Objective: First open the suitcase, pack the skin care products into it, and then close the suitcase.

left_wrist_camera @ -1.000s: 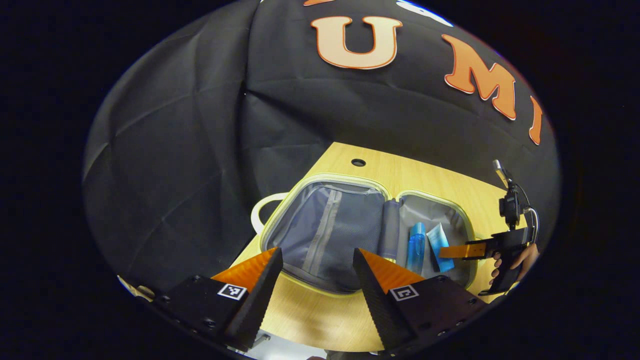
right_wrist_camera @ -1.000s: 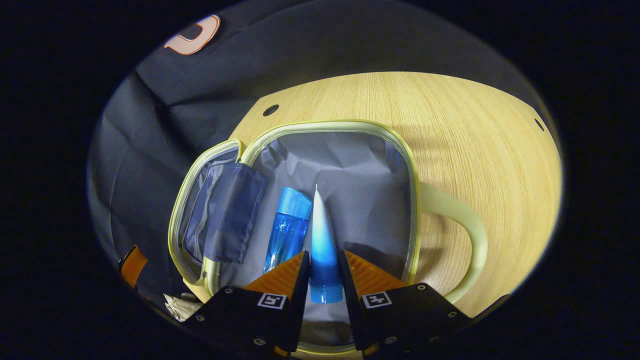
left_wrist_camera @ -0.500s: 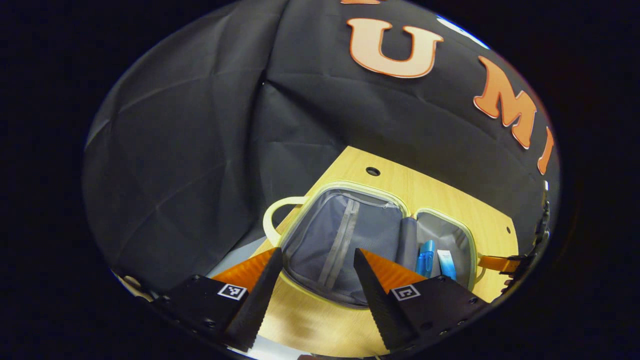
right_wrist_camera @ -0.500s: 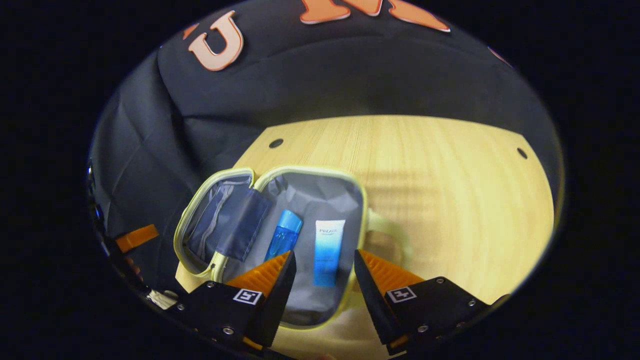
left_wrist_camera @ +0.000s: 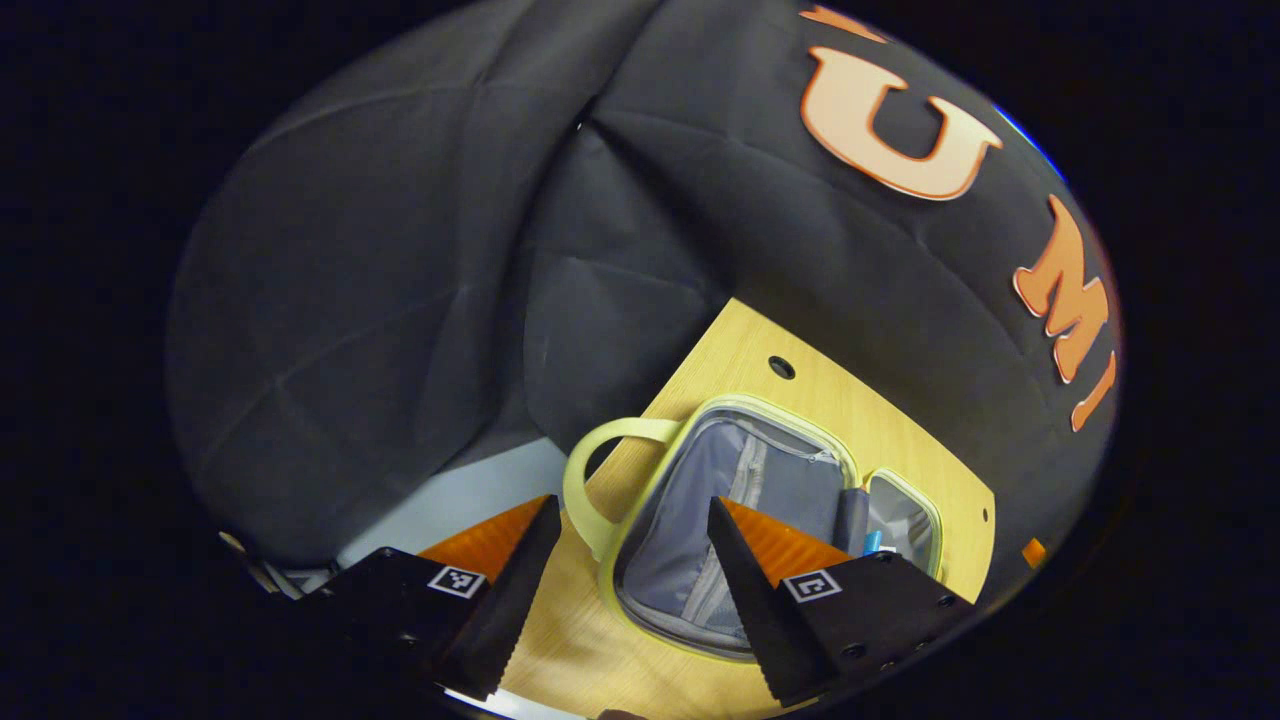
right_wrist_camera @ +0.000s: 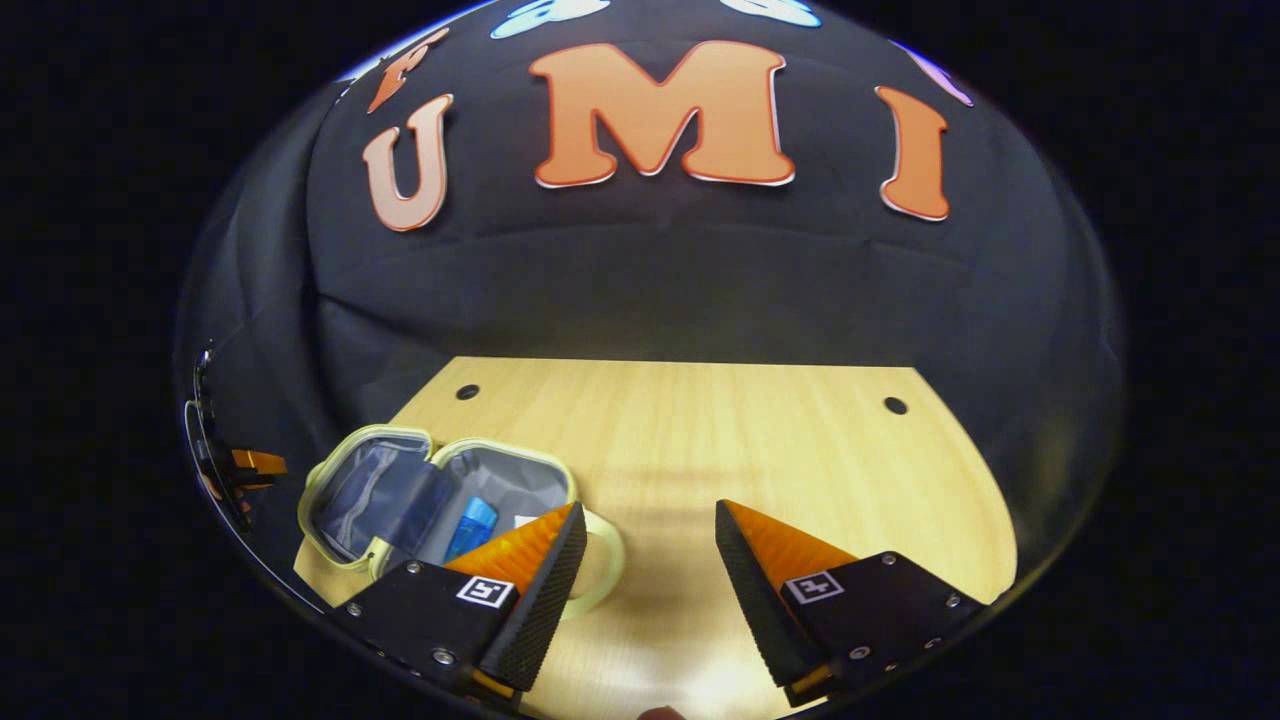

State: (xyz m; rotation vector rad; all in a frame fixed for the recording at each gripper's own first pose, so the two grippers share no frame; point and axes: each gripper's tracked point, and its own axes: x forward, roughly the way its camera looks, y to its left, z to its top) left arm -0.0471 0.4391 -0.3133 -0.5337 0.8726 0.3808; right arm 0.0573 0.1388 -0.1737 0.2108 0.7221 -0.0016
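Note:
The small suitcase (left_wrist_camera: 690,500) lies open flat on the wooden table, pale yellow trim around grey lining, its looped handle (left_wrist_camera: 590,465) toward me. In the right gripper view the suitcase (right_wrist_camera: 370,495) sits at lower left. A blue bottle (right_wrist_camera: 470,525) and the white end of a tube (right_wrist_camera: 522,521) lie in its right half, partly hidden behind my finger. My right gripper (right_wrist_camera: 648,520) is open and holds nothing, above bare table right of the case. My left gripper (left_wrist_camera: 632,502) is open too, raised off the case's near-left side. A sliver of the bottle (left_wrist_camera: 872,543) shows.
The table (right_wrist_camera: 700,440) is light wood with small round holes (right_wrist_camera: 895,405) near its far edge, and black cloth hangs behind it. The left gripper's orange finger (right_wrist_camera: 250,463) shows at the far left of the right gripper view. Pale floor (left_wrist_camera: 450,500) lies beyond the table's left edge.
My right gripper opened and let go of the tube, which now lies in the case beside the bottle, then drew back and up. My left gripper pulled away and swung left.

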